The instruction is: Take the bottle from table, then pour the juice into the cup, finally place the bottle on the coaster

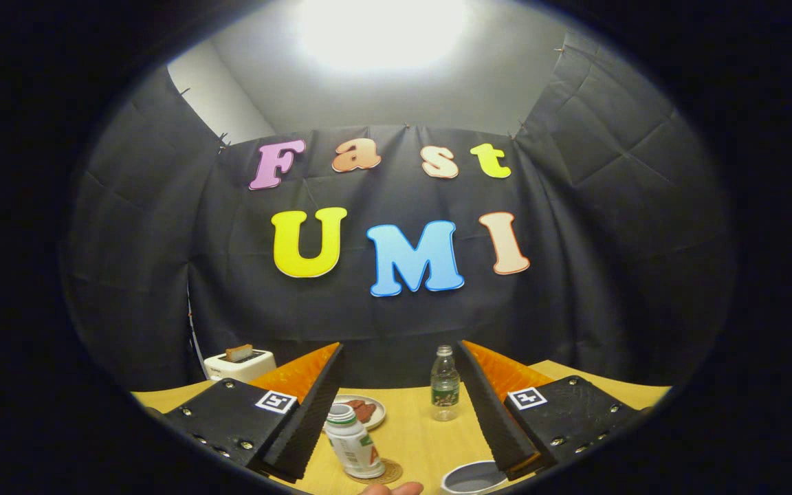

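White juice bottle (pixel 355 443) upright on coaster (pixel 386 473), label unreadable, between wide, empty tongs (pixel 396 457); cup (pixel 473 478) near right.

The tongs (pixel 399 405) hang level with their two fingers spread wide, nothing pressed between them. A fingertip of the person's hand (pixel 391 489) shows low down, just below the gap between the fingers.

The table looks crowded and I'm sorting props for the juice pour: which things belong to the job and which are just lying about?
For the job:
- white bottle, standing on the coaster, between the open tongs
- cup, by the right finger

Lying about:
- clear water bottle, beyond the fingers
- plate of food
- toaster with bread
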Motion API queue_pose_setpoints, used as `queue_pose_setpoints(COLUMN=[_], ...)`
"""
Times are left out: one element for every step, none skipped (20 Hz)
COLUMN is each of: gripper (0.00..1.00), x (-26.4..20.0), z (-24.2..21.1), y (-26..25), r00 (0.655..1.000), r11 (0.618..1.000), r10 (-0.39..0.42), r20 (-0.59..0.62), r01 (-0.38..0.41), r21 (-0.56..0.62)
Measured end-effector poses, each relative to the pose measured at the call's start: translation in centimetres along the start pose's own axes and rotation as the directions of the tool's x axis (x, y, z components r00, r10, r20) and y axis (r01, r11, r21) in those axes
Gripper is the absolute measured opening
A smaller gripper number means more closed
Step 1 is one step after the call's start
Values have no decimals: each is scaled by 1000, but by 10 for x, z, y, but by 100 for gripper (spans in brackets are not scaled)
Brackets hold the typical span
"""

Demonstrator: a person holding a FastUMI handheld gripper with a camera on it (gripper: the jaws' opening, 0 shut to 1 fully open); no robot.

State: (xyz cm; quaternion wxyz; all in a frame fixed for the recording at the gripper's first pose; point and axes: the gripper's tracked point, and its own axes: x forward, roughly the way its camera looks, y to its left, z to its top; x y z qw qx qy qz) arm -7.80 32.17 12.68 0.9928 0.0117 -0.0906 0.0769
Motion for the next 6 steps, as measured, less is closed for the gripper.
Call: queue_pose_setpoints(gripper=[96,96,96,96,96,96], x=[-1,-2,-2,-2,-3,-5], z=[-1,-3,-5,-8,-14,-21], y=[-19,-39,-63,-87,-108,-127], r00=[1000,1000,999,997,996,995], r11=[1000,998,994,988,981,975], r10=[-10,-22,-49,-77,-88,-93], r20=[0,1,7,21,30,36], r01=[10,22,50,79,92,98], r21=[-23,-56,-95,-133,-171,-200])
